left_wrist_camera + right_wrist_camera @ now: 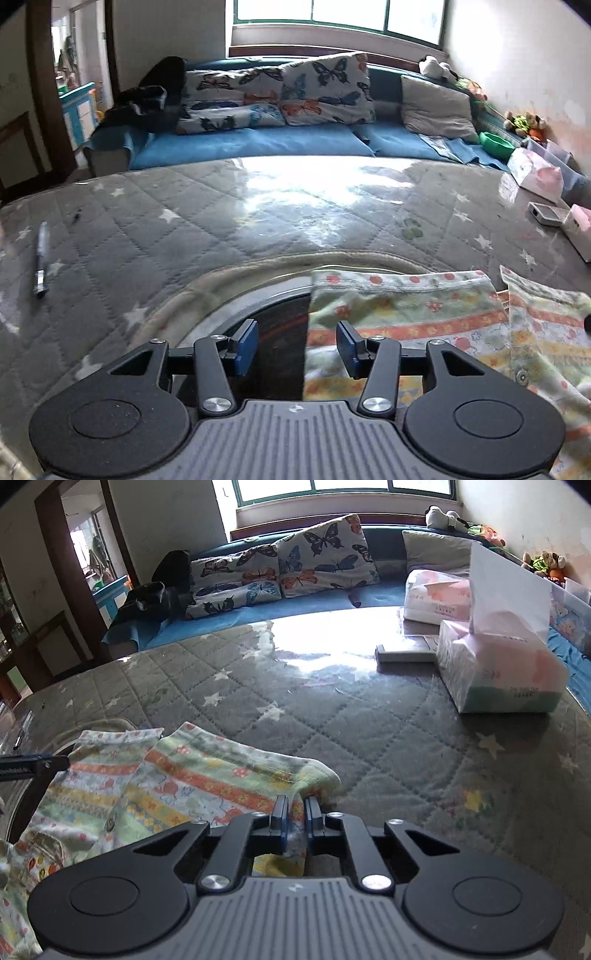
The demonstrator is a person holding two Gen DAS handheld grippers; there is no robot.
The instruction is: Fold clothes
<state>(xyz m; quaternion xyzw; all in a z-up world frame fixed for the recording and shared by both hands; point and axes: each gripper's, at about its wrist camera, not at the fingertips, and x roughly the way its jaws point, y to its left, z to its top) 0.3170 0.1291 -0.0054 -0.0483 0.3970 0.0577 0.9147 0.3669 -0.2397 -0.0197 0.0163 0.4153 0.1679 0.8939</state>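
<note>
Grey quilted table cover [332,716] fills both views. Low in the frame lies the striped print garment [207,779], soft and light by my judgement; it should sag from any pinch, so I'd grab hems or corners. My right gripper [295,819] is clamped on its right edge. My left gripper [295,347] stands apart, straddling its left edge [314,332].
</note>
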